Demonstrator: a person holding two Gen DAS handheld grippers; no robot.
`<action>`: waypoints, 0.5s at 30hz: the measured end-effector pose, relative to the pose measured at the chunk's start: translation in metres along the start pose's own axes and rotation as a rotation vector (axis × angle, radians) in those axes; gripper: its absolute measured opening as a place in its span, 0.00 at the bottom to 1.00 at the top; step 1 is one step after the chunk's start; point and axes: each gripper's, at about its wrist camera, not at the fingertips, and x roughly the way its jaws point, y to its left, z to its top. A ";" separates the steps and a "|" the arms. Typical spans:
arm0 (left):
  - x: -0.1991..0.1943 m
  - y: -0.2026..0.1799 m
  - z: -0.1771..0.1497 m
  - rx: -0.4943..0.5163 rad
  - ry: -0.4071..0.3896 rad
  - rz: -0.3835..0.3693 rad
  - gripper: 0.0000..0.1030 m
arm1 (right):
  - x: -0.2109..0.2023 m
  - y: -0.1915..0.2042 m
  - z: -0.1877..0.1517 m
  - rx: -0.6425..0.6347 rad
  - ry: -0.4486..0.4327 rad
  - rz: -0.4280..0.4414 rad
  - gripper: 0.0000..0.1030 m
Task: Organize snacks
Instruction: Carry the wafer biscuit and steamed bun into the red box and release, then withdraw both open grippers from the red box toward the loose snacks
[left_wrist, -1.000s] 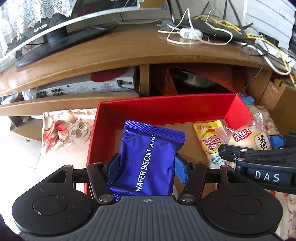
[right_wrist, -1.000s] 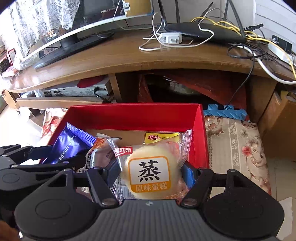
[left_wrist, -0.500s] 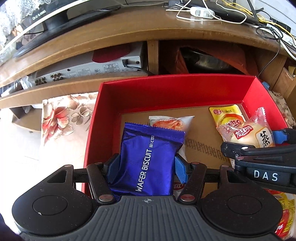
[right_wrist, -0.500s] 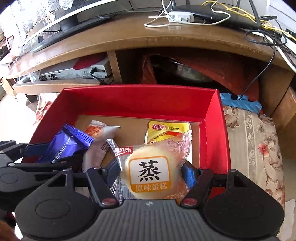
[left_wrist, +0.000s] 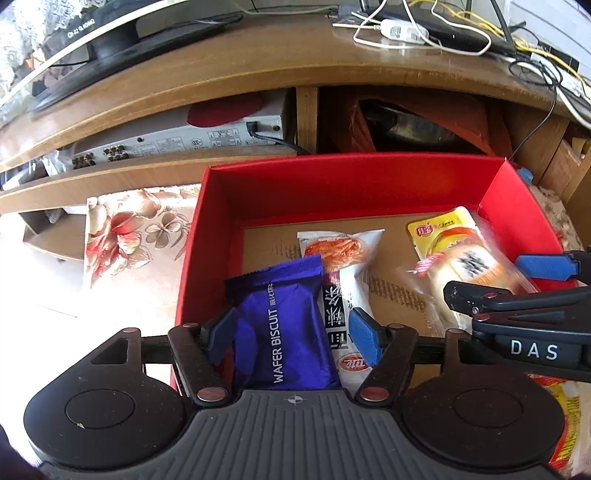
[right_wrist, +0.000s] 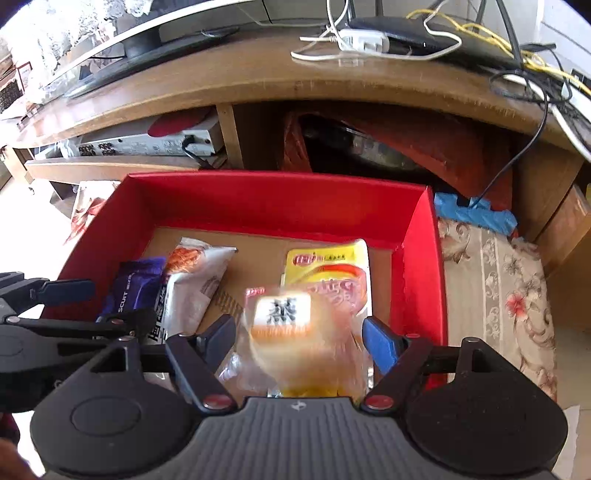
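Under the TV bench, the red box (left_wrist: 369, 184) takes both drops: your left gripper (left_wrist: 291, 332) & right gripper (right_wrist: 299, 343) were clamped a sec ago, now opening. Wafer biscuit pack (left_wrist: 284, 325) and steamed cake (right_wrist: 291, 332) slip free into the box. Pull back.

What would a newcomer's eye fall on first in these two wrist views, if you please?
The bright red box under the wooden TV stand dominates both views. Over its near left corner, the left gripper is opening around a purple wafer biscuit packet. At its right side, the right gripper is opening around a blurred steamed cake packet.
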 end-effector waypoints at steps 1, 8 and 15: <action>-0.002 0.001 0.000 -0.004 -0.004 -0.003 0.73 | -0.002 0.000 0.001 0.002 -0.006 -0.002 0.75; -0.016 0.001 -0.002 -0.011 -0.022 -0.022 0.74 | -0.016 0.000 -0.001 0.012 -0.019 -0.005 0.78; -0.038 0.003 -0.010 -0.012 -0.047 -0.057 0.75 | -0.040 -0.001 -0.008 0.027 -0.039 -0.004 0.79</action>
